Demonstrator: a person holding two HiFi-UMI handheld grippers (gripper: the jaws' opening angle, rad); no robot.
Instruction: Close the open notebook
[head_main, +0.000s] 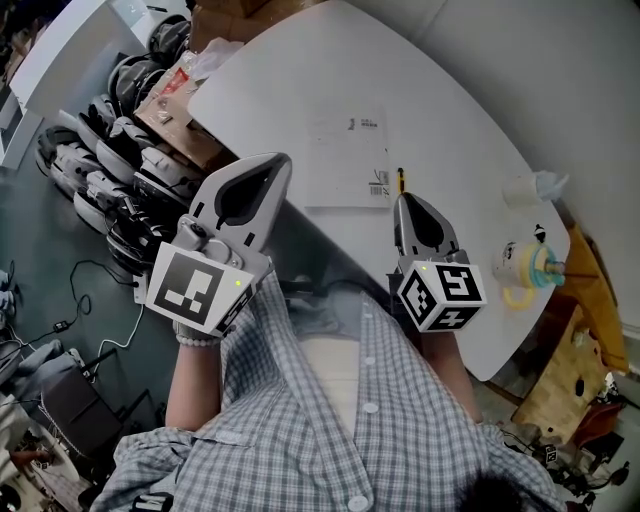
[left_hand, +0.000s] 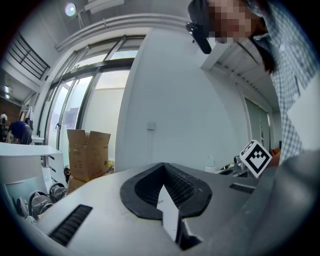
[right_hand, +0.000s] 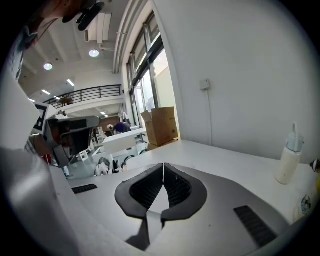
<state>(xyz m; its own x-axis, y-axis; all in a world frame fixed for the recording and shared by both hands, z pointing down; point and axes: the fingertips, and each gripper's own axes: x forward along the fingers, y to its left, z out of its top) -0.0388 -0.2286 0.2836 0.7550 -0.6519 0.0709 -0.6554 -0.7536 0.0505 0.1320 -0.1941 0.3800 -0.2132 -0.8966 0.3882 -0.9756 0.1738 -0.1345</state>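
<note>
Seemingly the notebook (head_main: 345, 160) already lies closed, so the left gripper (head_main: 278, 162) and right gripper (head_main: 404, 200), both pressed together empty, need only rest.

Small print, half-hidden stick
Print on the notebook (head_main: 345, 150) is too small to read; the right gripper (head_main: 406, 203) covers the near end of a thin stick (head_main: 400, 178) (yellow-tipped, unidentifiable).

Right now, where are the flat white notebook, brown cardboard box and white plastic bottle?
flat white notebook (head_main: 345, 160), head view, top surface centre.
brown cardboard box (left_hand: 97, 157), left gripper view, front face.
white plastic bottle (right_hand: 288, 165), right gripper view, body.
</note>
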